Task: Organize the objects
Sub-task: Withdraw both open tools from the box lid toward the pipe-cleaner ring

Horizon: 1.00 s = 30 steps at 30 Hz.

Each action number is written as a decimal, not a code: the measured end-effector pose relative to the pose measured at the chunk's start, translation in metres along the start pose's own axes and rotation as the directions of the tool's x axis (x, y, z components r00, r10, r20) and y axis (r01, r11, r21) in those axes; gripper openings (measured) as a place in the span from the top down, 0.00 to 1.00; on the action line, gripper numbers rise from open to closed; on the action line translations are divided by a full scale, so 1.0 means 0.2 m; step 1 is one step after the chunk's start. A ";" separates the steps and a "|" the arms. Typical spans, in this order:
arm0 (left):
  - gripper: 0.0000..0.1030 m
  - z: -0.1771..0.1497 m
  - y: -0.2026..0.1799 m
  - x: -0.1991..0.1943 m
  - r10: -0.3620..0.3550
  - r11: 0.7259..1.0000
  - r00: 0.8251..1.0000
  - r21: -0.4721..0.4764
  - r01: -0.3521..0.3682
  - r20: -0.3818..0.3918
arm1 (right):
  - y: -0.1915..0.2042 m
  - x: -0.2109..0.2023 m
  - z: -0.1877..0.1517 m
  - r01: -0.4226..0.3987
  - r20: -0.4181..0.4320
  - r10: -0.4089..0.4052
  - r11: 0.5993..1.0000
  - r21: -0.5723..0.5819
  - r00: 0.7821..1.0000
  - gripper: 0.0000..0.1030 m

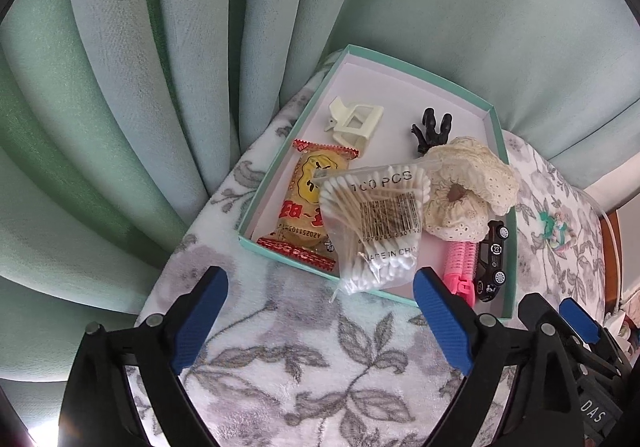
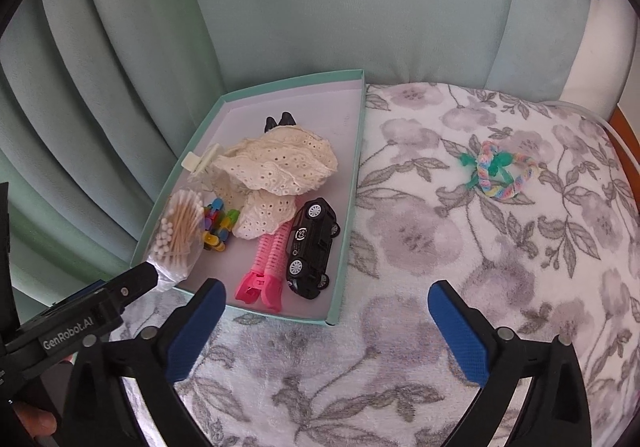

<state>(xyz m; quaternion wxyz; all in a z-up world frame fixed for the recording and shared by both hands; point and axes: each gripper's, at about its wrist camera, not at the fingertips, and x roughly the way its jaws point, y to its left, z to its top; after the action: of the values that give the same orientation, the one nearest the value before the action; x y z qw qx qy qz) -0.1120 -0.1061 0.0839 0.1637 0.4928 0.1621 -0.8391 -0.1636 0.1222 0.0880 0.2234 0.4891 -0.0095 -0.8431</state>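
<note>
Left tongs spread wide and empty, low over a floral blanket, at the near rim of a shallow teal box. Right tongs equally wide, gripping nothing, level above the blanket off the box's near right corner.

Inside the box, on its pale floor: one bag of cotton swabs draped over the near rim between the left fingers; one red-and-yellow snack packet beside it, partly under the bag; one cream claw clip and one black claw clip toward the back; one cream lace scrunchie heaped mid-box; two pink hair clips poking from beneath the lace; one black toy car just beside them along the right wall; a huddle of small coloured clips, number unclear.

Outside the box, well apart on the blanket: one rainbow braided hair tie with a teal bow.
</note>
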 end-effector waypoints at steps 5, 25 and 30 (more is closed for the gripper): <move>0.08 0.00 -0.01 0.00 0.031 0.999 0.999 0.017 -0.031 0.018 | -0.05 0.02 -0.01 -0.001 0.000 0.001 1.000 0.020 1.000 0.00; 0.08 0.23 -0.57 -0.13 -0.200 0.958 0.975 0.226 0.175 0.095 | -0.57 -0.16 0.18 0.097 0.103 -0.113 0.984 0.146 0.988 0.00; 0.08 0.25 -0.83 -0.10 -0.253 0.925 0.966 0.308 0.223 0.058 | -0.72 -0.17 0.21 0.125 0.111 -0.147 0.975 0.184 0.983 0.00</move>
<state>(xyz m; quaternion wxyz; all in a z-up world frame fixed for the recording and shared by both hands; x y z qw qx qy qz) -0.2142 0.0221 0.1428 -0.0081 0.4473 0.0840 -0.8904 -0.2374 0.2567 0.1051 0.1198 0.4531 -0.0642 -0.8810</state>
